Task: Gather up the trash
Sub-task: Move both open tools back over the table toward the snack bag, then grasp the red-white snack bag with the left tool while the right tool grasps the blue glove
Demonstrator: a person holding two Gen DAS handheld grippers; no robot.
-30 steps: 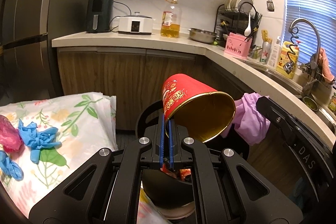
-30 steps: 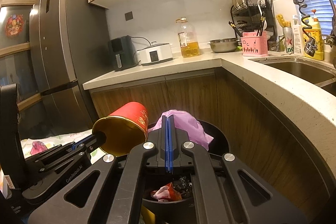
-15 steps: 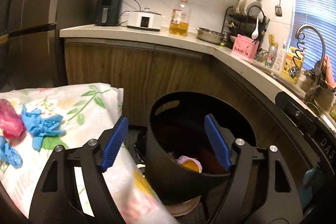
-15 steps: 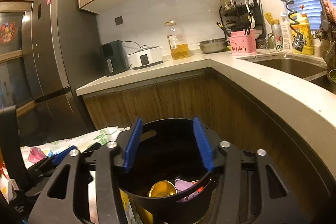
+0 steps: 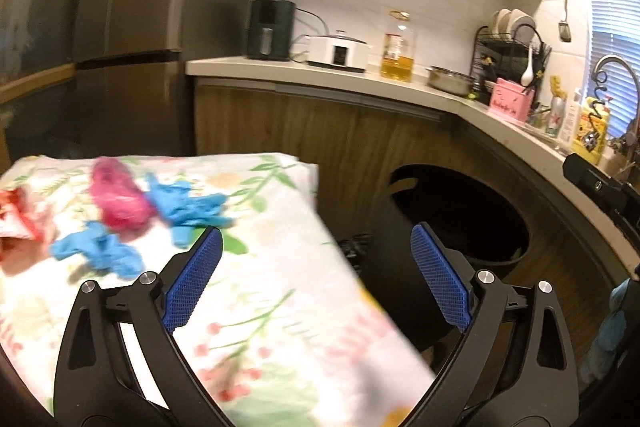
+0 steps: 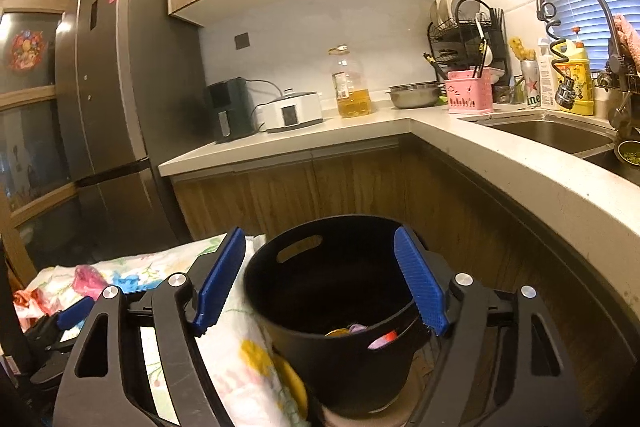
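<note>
- Left wrist view: my left gripper [image 5: 316,271] has just been opening, jaws now wide apart, nothing between the pads.
- It points at the edge of the floral cloth [image 5: 280,291]. Remaining trash sits on the cloth up and to the left: two crumpled blue gloves [image 5: 188,205] [image 5: 100,253], a pink wad [image 5: 118,197] touching the upper glove, and a red wrapper [image 5: 16,219] at the frame edge.
- Black bin [image 5: 400,259] is just beside the cloth, on the right.
- View is motion-blurred; let it settle before committing to a pick.
- Next step as I judge it: go for the nearest blue glove, come in low, pads straddling the bunched middle so I don't pinch the cloth along with it.
- Right wrist view: my right gripper [image 6: 320,277] has also just been opening, jaws apart, empty, sitting over the bin rim [image 6: 256,291].
- Trash already lies in the bin bottom: something gold, purple and red, partly hidden.
- I'd swing the right one to the cloth too and keep the two grippers from crossing.
</note>
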